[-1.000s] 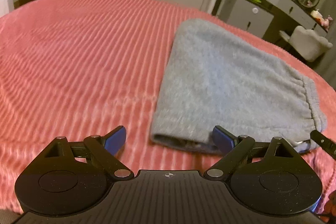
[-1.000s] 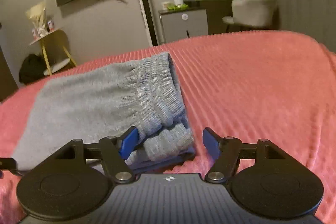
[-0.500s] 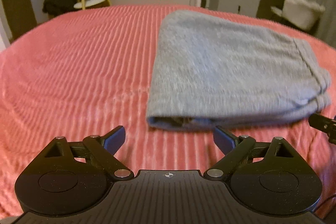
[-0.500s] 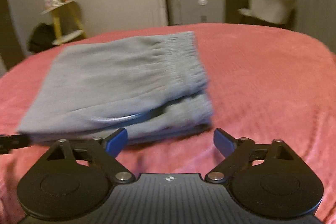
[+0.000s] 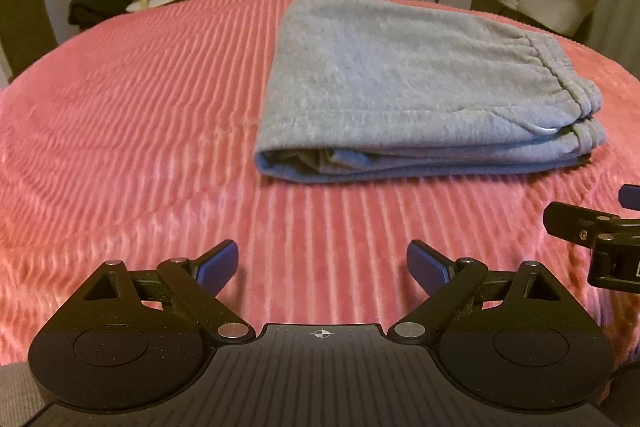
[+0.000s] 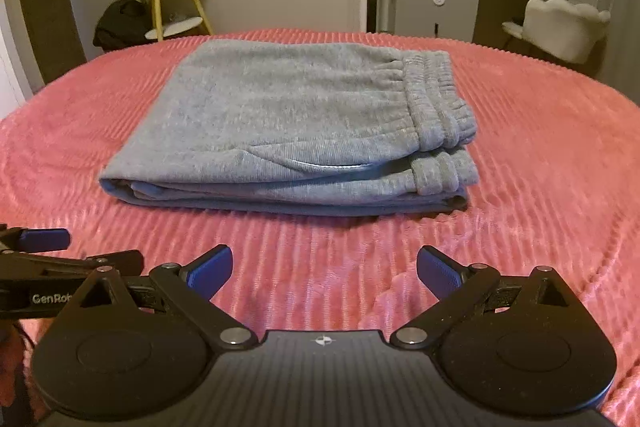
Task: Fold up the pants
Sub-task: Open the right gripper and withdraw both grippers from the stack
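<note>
One pair of grey pants (image 6: 280, 123) lies folded into a thick stack at the centre of the right-wrist frame, on a pink ribbed bedspread (image 6: 540, 155); in the left-wrist view it sits right of centre. The waistband (image 6: 436, 107) is doubled over at the stack's right end, and the fold edge faces the cameras. Nothing touches the pants. The right gripper (image 6: 324, 267), low in its frame, has just been opening and now stands spread wide with only bedspread between its blue pads. The left gripper (image 5: 322, 263) is likewise spread and empty, near the bottom of its frame, well short of the stack. The fold looks finished, so the main risk, as a judgement, is disturbance: a gripper swinging back across the near edge could snag the loose lower waistband layer and drag the stack open, and the soft, thick layers may slump on the plush surface. Hidden: the far side of the stack and whatever layers lie inside the fold. The leg cuffs cannot be made out. The left view is slightly blurred. Each gripper shows only partly at the other's frame edge. Behind the bed stand a dresser (image 6: 436, 3) and a yellow stool (image 6: 176, 3), dim and small.
</note>
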The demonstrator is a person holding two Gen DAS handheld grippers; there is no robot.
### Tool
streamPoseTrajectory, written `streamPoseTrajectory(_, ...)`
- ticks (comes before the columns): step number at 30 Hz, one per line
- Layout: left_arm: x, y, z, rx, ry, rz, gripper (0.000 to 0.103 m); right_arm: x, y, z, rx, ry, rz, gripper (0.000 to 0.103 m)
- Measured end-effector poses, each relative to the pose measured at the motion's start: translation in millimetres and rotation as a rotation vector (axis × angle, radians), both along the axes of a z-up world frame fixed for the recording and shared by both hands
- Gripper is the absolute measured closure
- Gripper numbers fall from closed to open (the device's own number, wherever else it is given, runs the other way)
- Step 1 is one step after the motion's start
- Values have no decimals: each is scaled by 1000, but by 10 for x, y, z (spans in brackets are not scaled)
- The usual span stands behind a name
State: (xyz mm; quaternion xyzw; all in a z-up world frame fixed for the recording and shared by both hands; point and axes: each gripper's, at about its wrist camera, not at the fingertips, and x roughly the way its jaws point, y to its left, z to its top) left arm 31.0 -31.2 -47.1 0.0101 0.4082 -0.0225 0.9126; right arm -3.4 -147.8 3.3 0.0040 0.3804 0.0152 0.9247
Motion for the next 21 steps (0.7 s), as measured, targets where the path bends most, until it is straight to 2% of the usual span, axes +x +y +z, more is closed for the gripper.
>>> streamPoseTrajectory(7,29,69,-68,-15,1,51,8,83,42,-103,-18,34,23,4)
streamPoseTrajectory(21,14,9,-107,24,0,23,8,60,-21,-100,3,19,-2,4)
